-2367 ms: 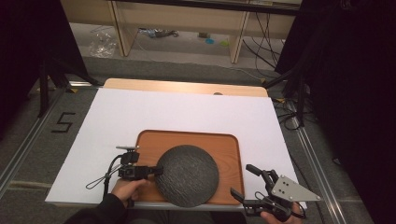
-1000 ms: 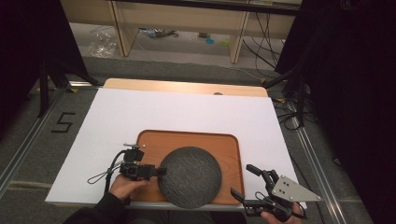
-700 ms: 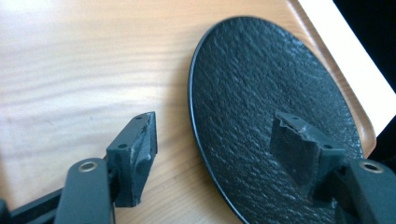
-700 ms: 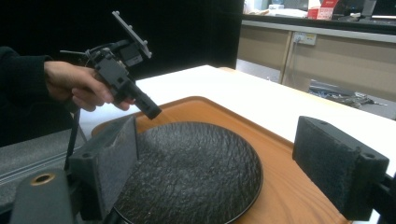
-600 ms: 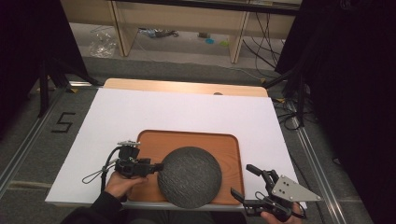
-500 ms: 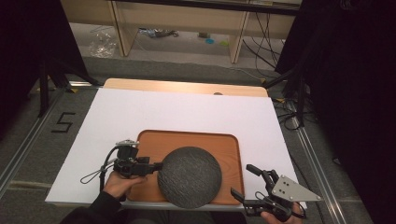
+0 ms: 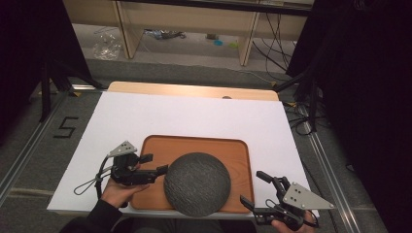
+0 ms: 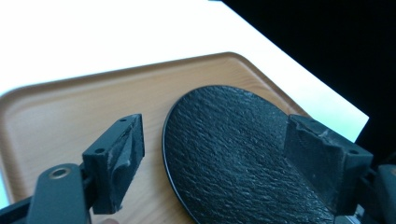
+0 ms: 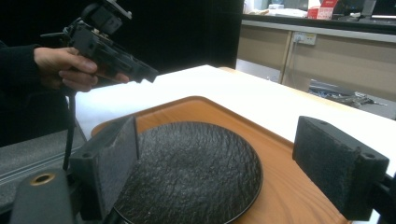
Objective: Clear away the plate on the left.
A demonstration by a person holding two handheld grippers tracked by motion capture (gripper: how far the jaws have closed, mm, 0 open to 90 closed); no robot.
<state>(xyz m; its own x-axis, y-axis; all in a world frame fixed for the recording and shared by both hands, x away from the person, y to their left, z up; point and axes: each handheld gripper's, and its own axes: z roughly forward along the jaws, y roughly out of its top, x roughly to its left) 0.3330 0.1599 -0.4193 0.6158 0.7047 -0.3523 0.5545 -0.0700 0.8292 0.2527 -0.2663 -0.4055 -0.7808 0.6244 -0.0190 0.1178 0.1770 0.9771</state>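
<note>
A dark, rough-textured round plate (image 7: 197,183) lies on a wooden tray (image 7: 194,145), overhanging the tray's near rim. My left gripper (image 7: 154,164) hovers just left of the plate, raised above the tray. Its jaws have just been opening and now stand open. In the left gripper view, the plate (image 8: 243,158) lies below the left gripper (image 8: 219,158), untouched by either pad. My right gripper (image 7: 252,188) rests open at the tray's near right corner. In the right gripper view, the plate (image 9: 187,163) sits ahead of the wide-apart jaws of the right gripper (image 9: 224,163).
The tray sits on a white sheet (image 7: 184,116) covering the table. A wooden strip (image 7: 194,91) runs along the far table edge. Beyond it are floor, shelving legs and cables. A metal rail (image 7: 330,170) runs along the right side.
My left gripper has come off the plate's left edge, risen and drawn slightly left, with its jaws spreading. The plate stays on the tray. The right gripper has not moved.
</note>
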